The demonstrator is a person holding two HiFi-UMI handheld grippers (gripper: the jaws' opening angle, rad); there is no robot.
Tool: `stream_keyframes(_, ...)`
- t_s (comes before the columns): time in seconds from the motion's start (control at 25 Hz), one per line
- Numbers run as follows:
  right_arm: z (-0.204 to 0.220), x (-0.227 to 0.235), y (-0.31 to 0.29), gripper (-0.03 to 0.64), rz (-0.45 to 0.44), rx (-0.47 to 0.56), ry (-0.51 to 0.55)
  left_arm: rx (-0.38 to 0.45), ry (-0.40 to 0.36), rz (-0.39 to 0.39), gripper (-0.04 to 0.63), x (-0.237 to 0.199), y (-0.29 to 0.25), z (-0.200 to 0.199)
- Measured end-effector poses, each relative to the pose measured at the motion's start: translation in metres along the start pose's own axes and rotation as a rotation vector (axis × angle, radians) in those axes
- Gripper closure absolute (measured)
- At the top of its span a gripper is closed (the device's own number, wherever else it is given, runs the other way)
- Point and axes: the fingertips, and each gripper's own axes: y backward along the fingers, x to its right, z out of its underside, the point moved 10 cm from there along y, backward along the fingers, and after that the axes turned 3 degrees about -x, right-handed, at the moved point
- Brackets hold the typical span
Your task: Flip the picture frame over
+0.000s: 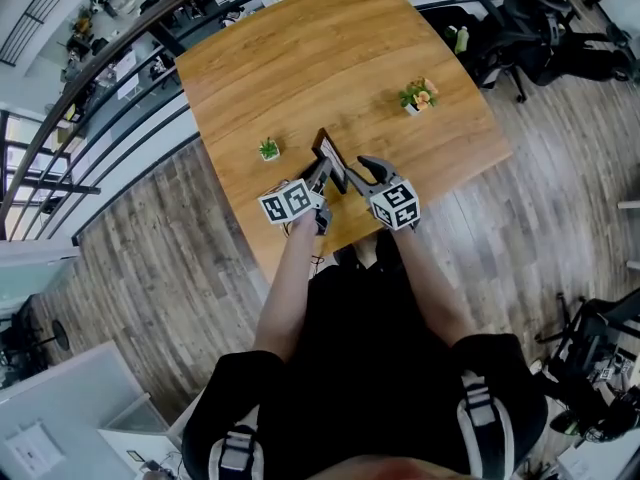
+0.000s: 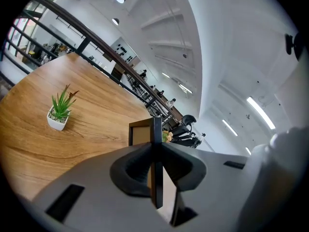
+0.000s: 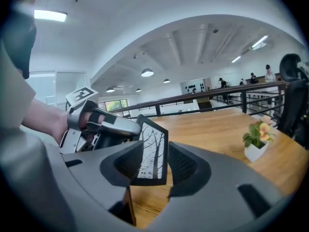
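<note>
The dark picture frame [image 1: 331,158] stands on edge above the wooden table [image 1: 330,58], near its front edge. My left gripper [image 1: 322,175] is shut on it: in the left gripper view both pads press the thin edge of the frame [image 2: 155,129], whose brown back shows at the left. My right gripper [image 1: 364,169] is just right of it. In the right gripper view the frame [image 3: 150,151], showing a print of bare trees, sits between the jaws with a gap on the right side, so my right gripper [image 3: 157,167] is open. The left gripper [image 3: 130,128] holds the frame's far edge there.
A small green plant [image 1: 269,149] in a white pot [image 2: 57,122] stands left of the frame. A flowering plant [image 1: 418,95] in a white pot [image 3: 256,151] stands to the right. A railing runs behind the table. Office chairs [image 1: 530,28] stand off the table's far right.
</note>
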Motion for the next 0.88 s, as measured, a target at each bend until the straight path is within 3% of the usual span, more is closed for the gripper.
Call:
stream_keyframes(0.2, 0.006, 0.023, 0.007, 0.442, 0.022, -0.017, -0.071, -0.029, 0.016, 0.075, 0.517, 0.001, 0.001, 0.004)
stream_keyframes(0.64, 0.027, 0.034, -0.001, 0.437, -0.160, -0.095, -0.178, -0.076, 0.017, 0.302, 0.517, 0.004, 0.012, 0.008)
stream_keyframes(0.76, 0.028, 0.035, 0.001, 0.433, -0.153, -0.079, -0.193, -0.093, 0.005, 0.329, 0.517, 0.006, 0.014, 0.009)
stream_keyframes(0.88, 0.030, 0.039, 0.003, 0.436, -0.207, -0.031, -0.260, -0.107, 0.014, 0.353, 0.517, 0.005, 0.013, 0.010)
